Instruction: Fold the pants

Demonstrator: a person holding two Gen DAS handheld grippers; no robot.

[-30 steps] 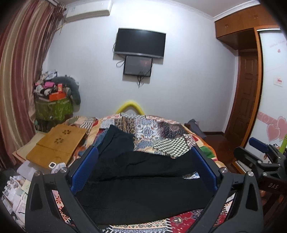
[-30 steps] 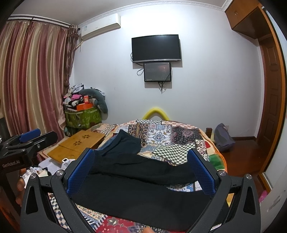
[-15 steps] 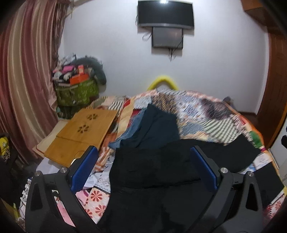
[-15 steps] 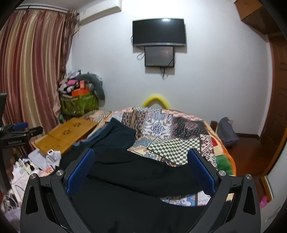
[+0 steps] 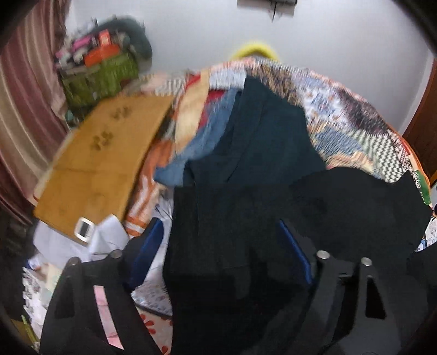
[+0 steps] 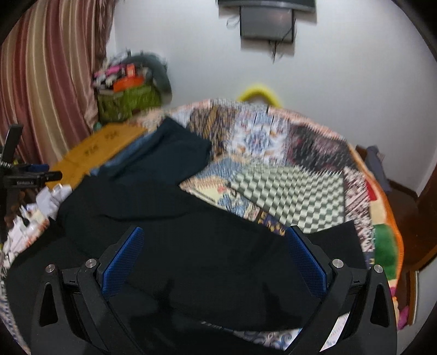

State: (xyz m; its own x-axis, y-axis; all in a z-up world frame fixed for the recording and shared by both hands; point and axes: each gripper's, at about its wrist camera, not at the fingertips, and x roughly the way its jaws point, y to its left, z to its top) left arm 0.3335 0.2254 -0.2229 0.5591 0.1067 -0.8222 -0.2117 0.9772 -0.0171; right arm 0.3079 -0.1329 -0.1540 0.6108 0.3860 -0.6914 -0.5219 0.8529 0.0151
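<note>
Patchwork bed [image 6: 295, 188]: black pants [image 6: 207, 245] lengthwise left-right, both grippers open

quilt [image 6: 286, 153] pattern motion-blurred, wall screen [image 6: 267, 26] cropped at top

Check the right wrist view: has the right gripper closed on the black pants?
No, the right gripper is wide open, its blue pads spread apart above the black pants.
</note>
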